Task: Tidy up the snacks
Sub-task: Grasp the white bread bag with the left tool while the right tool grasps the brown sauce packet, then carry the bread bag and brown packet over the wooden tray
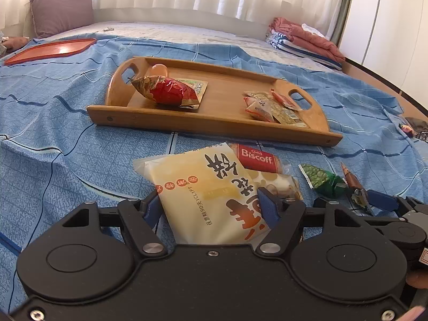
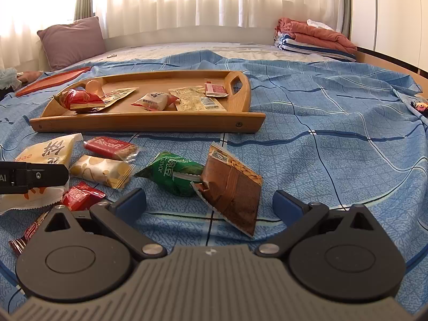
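Left hand-held gripper (image 1: 211,200) has its blue pads against both sides of the pale yellow pastry packet (image 1: 203,187), apparently closed on it; whether the packet is clear of the blue bedsheet (image 1: 67,160) I cannot tell. Right hand-held gripper (image 2: 210,200) stands wide open and empty, with the brown nut packet (image 2: 232,192) between its fingers but untouched, leaning against the green pea packet (image 2: 174,174).

For the left, the likely step is carrying the pastry packet to the wooden tray (image 1: 214,125). The wrapper is soft and slippery, so a firm hold low on the packet and a lift clear of the tray's near wall would serve best. The bare middle of the tray, between the red snack bag (image 1: 168,91) and the small sachets (image 1: 270,107), looks like the safest place to put it down.

Just beyond the packet lie the Biscoff biscuit (image 1: 256,157) and a cream spotted packet (image 2: 101,171); lifting straight up should avoid dragging them. Farther off, a red tray (image 1: 50,49) sits near the purple pillow (image 1: 61,8).
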Demonstrator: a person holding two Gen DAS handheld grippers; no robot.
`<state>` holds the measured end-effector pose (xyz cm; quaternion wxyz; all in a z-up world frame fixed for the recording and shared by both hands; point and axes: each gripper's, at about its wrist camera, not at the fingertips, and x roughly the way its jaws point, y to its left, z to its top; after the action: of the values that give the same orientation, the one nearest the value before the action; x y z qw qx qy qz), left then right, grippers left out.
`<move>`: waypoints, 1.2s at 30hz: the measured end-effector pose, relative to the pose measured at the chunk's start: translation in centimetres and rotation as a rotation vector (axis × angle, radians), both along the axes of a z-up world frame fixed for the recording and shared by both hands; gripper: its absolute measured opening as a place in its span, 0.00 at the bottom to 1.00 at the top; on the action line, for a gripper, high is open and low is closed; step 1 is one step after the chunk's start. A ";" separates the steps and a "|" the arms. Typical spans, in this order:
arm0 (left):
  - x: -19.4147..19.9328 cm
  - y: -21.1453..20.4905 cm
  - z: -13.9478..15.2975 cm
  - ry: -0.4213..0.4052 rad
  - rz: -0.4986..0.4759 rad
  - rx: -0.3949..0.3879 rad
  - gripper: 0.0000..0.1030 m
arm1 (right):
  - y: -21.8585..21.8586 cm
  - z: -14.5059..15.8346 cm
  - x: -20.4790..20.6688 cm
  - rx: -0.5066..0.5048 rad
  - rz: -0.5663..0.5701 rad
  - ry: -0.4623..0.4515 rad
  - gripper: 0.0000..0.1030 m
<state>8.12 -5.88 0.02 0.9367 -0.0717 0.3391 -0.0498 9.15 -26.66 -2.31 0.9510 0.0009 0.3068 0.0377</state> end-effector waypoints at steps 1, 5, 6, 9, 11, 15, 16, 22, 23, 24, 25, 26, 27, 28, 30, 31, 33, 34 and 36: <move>-0.1 0.1 0.1 0.001 -0.002 -0.001 0.68 | 0.0 0.0 0.0 0.002 0.000 0.000 1.00; -0.5 0.4 0.3 -0.001 -0.006 0.012 0.68 | -0.1 0.0 0.0 0.005 0.000 0.001 1.00; -0.5 0.5 0.4 0.000 -0.006 0.014 0.68 | -0.2 0.0 0.0 0.007 0.001 0.002 1.00; -0.9 1.0 0.8 -0.002 -0.005 0.024 0.68 | -0.3 0.0 0.0 0.018 0.003 0.005 0.99; -1.0 1.4 1.1 -0.006 0.000 0.031 0.68 | -0.6 0.2 -0.1 0.036 0.005 0.002 0.93; -1.0 2.2 2.0 -0.032 0.008 0.045 0.68 | -2.3 1.5 -0.3 0.154 -0.043 0.003 0.83; -1.0 2.3 2.2 -0.042 0.011 0.050 0.68 | -2.9 1.7 -0.4 0.188 -0.064 0.008 0.83; -0.8 2.4 3.1 -0.079 0.006 0.063 0.68 | -3.9 1.5 -0.5 0.179 -0.116 0.036 0.68; -0.9 2.4 3.1 -0.079 0.002 0.063 0.68 | -3.8 1.6 -0.5 0.177 -0.113 0.038 0.69; -0.8 2.4 3.0 -0.078 -0.001 0.063 0.68 | -3.9 1.6 -0.4 0.190 -0.106 0.043 0.69; -0.8 2.4 3.0 -0.077 -0.003 0.063 0.68 | -4.1 1.6 -0.3 0.214 -0.102 0.052 0.69; -0.8 2.4 2.9 -0.075 -0.004 0.063 0.68 | -4.3 1.6 -0.1 0.243 -0.108 0.061 0.69; -0.8 2.4 2.8 -0.073 -0.005 0.063 0.68 | -4.6 1.5 0.0 0.268 -0.118 0.064 0.69; -0.8 2.4 2.8 -0.072 -0.006 0.061 0.68 | -4.6 1.4 0.2 0.280 -0.123 0.064 0.69; -0.8 2.6 2.9 -0.069 -0.005 0.047 0.68 | -4.6 1.3 0.6 0.282 -0.133 0.062 0.66; -0.8 2.8 3.0 -0.066 -0.004 0.029 0.68 | -4.6 1.3 0.8 0.278 -0.140 0.063 0.61; -0.8 3.3 3.3 -0.065 -0.006 -0.006 0.68 | -4.6 1.5 1.0 0.286 -0.151 0.065 0.52; -0.8 3.4 3.6 -0.072 -0.006 -0.011 0.68 | -4.6 1.7 1.0 0.293 -0.158 0.062 0.52; -0.7 3.5 4.2 -0.093 -0.007 -0.007 0.68 | -4.5 2.3 0.8 0.294 -0.161 0.041 0.51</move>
<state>7.41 -2.34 4.22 0.9510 -0.0715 0.2952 -0.0575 9.93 -31.19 0.00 0.9342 0.1654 0.3161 0.0057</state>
